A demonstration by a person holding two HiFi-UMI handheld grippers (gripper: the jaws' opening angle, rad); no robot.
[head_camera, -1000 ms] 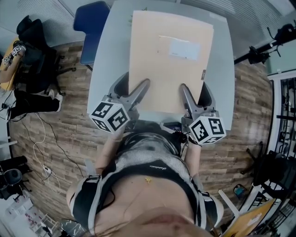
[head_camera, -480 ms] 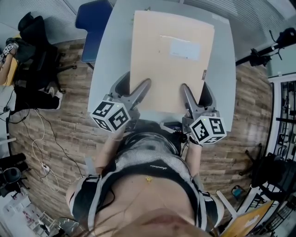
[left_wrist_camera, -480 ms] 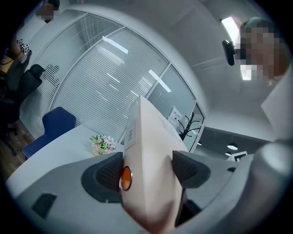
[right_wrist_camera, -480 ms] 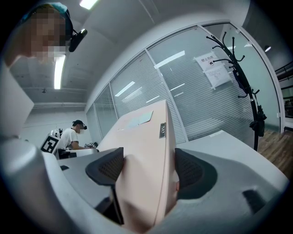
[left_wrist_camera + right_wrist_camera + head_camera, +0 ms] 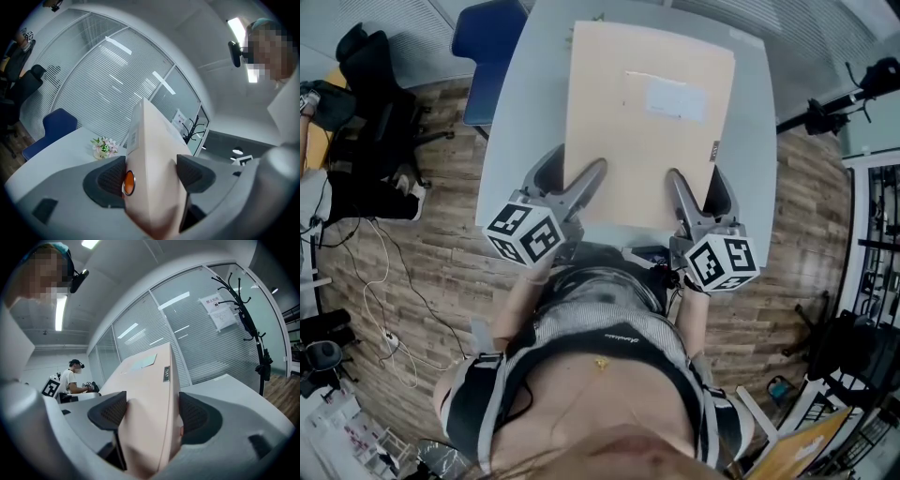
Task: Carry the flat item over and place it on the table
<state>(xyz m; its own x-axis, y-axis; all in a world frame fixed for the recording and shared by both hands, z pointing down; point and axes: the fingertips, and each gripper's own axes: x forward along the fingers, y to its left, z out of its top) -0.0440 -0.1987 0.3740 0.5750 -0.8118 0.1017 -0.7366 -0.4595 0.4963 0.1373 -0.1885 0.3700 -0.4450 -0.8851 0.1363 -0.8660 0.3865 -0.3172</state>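
Observation:
A flat tan cardboard box (image 5: pixel 647 122) with a pale label lies over the grey table (image 5: pixel 511 122) in the head view. Both grippers hold its near edge. My left gripper (image 5: pixel 572 173) is shut on the box's near left corner, my right gripper (image 5: pixel 698 183) on the near right corner. In the left gripper view the box (image 5: pixel 150 154) fills the gap between the dark pads of the left gripper (image 5: pixel 151 176). The right gripper view shows the box (image 5: pixel 147 399) clamped the same way in the right gripper (image 5: pixel 152 416). Whether the box's far edge touches the table is hidden.
A blue chair (image 5: pixel 487 52) stands at the table's far left corner. A small flower pot (image 5: pixel 104 147) sits on the table. A black chair and bags (image 5: pixel 366 103) are on the wooden floor at left, a tripod (image 5: pixel 848 89) at right. A coat rack (image 5: pixel 248 319) stands by the blinds.

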